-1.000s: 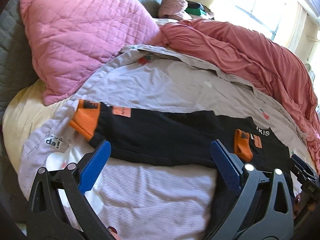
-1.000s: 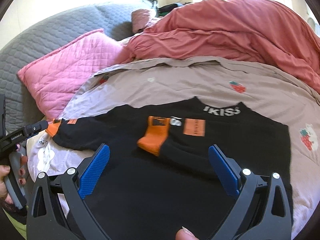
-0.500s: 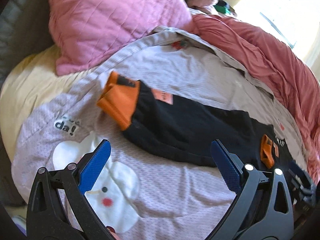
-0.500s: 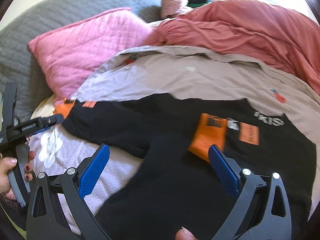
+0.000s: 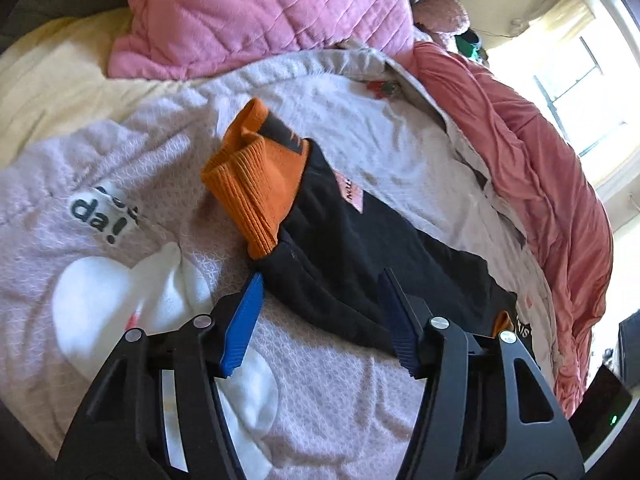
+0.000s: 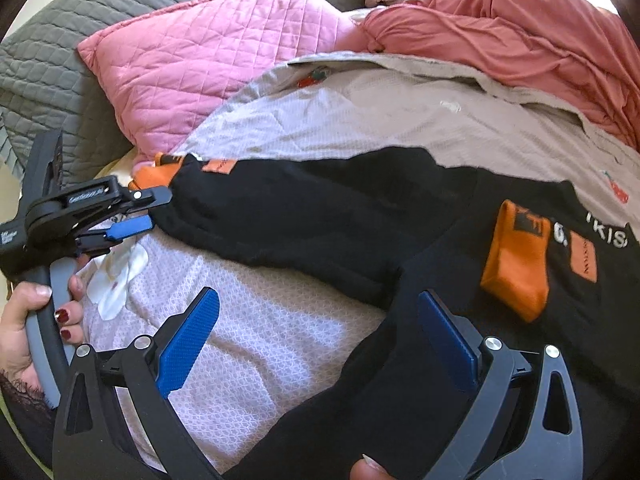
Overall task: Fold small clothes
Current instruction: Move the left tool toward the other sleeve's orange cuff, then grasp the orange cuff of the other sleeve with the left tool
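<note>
Lying flat on the pale pink blanket (image 6: 280, 336) on the bed: black sweater (image 6: 328, 220), one sleeve stretched toward the pink pillow (image 6: 208, 52). Left gripper (image 5: 320, 312) partly open, fingers straddling that sleeve just behind its orange cuff (image 5: 256, 184); no grip on cloth visible. Right gripper (image 6: 320, 332) wide open, holding nothing, above the sweater's body near the second orange cuff (image 6: 516, 256). Red duvet (image 6: 520, 28) bunched behind.

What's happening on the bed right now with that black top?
A person with a gripper in each hand is folding a black sweatshirt on the bed. The left gripper, open, sits at the outstretched sleeve by its orange cuff. The right gripper, also open, hovers over the body, where the other cuff is folded in.
</note>
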Available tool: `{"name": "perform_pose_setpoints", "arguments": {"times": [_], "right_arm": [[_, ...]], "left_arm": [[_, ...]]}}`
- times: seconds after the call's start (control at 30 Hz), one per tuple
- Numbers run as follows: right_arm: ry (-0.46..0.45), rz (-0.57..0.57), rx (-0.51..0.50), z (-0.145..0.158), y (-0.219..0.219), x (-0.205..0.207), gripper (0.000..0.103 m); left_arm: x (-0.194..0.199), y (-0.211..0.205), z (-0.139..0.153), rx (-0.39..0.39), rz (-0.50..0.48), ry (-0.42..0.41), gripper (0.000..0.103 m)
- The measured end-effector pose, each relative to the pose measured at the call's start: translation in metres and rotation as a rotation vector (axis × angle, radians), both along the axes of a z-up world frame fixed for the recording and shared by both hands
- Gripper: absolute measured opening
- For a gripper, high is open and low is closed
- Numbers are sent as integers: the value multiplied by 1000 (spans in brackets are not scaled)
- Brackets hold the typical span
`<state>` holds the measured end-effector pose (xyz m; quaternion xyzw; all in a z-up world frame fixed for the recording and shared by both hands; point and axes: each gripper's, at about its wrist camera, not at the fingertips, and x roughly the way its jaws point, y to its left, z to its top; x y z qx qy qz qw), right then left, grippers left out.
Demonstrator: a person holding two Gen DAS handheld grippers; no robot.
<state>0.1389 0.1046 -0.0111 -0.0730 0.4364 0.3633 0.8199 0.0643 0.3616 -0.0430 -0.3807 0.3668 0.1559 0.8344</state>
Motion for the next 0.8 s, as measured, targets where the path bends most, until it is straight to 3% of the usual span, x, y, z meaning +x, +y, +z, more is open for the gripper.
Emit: {"name": "perform_pose_setpoints", "arguments": {"times": [0.37, 0.43, 0.47, 0.63, 0.73, 0.8], "right_arm": [[16, -13, -7, -6, 4, 6, 98], [24, -26, 11, -4, -1, 8, 98], [24, -32, 15, -3, -3, 8, 98], [32, -66, 52, 1, -14, 9, 98], [31, -69, 68, 4, -17, 7, 98], [34, -71, 75, 5, -20, 5, 98]], "left_arm": [[9, 9, -4, -17, 70, -22, 54], [4, 8, 0, -17, 94, -31, 60], [1, 9, 2, -5, 110, -32, 68], [-6, 22, 3, 30, 166, -29, 69], [-3, 30, -9, -4, 170, -21, 63], [-1, 31, -8, 23, 173, -20, 48]]}}
